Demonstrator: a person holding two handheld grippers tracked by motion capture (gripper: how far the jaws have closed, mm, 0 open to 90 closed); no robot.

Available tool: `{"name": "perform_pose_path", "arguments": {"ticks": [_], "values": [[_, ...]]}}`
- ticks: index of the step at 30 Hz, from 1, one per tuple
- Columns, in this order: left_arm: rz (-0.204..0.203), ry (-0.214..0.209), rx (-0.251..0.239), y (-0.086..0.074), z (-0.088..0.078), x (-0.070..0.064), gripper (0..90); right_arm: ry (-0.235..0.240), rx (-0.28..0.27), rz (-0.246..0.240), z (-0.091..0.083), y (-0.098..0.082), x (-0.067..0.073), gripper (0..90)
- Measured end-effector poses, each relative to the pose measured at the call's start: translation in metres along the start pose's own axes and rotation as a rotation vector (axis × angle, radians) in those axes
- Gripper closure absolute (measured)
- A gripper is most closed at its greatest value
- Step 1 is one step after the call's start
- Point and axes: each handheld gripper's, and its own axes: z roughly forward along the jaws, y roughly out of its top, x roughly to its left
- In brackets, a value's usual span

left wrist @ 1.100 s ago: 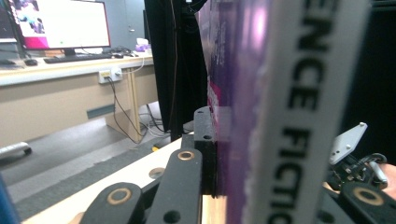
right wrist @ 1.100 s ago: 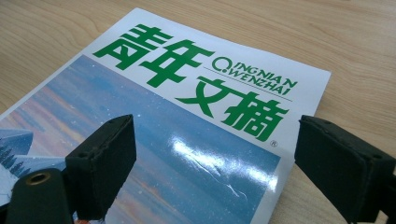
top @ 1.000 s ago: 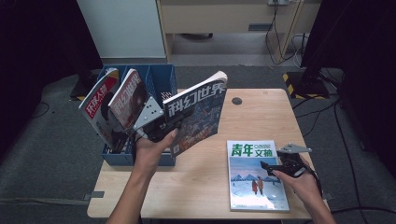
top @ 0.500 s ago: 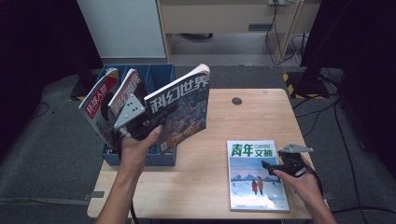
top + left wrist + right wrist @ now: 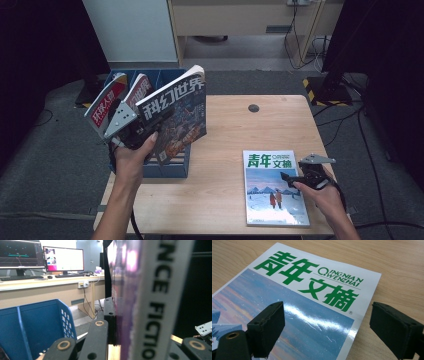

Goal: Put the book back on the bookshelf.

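Note:
A science-fiction magazine with a dark cover and white title is held upright above the blue rack, and my left gripper is shut on its lower edge. In the left gripper view its white spine stands between the black jaws, pinched tight. A second magazine with green lettering and a blue winter scene lies flat on the table at the front right. My right gripper rests over its right edge, open, with the cover showing between the wide-set fingers.
The blue rack has several compartments and holds two red-and-white magazines leaning left. The wooden table has a round cable hole at the back. A black stand and cables sit on the floor at the right. A desk with monitors stands beyond.
My left hand has carried the science-fiction magazine leftward, from over the table's left edge to above the blue rack. The right gripper and the green-titled magazine have stayed put.

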Motion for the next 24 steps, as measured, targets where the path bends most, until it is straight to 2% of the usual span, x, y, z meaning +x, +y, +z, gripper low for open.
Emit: {"name": "perform_pose_path", "arguments": {"ticks": [12, 24], "values": [[0.002, 0.027, -0.007, 0.001, -0.010, 0.007, 82.4, -0.010, -0.006, 0.001, 0.000, 0.000, -0.001, 13.5], [-0.015, 0.060, -0.028, 0.004, -0.022, 0.016, 82.5, -0.016, -0.006, -0.002, -0.001, 0.000, -0.003, 13.5]]}}
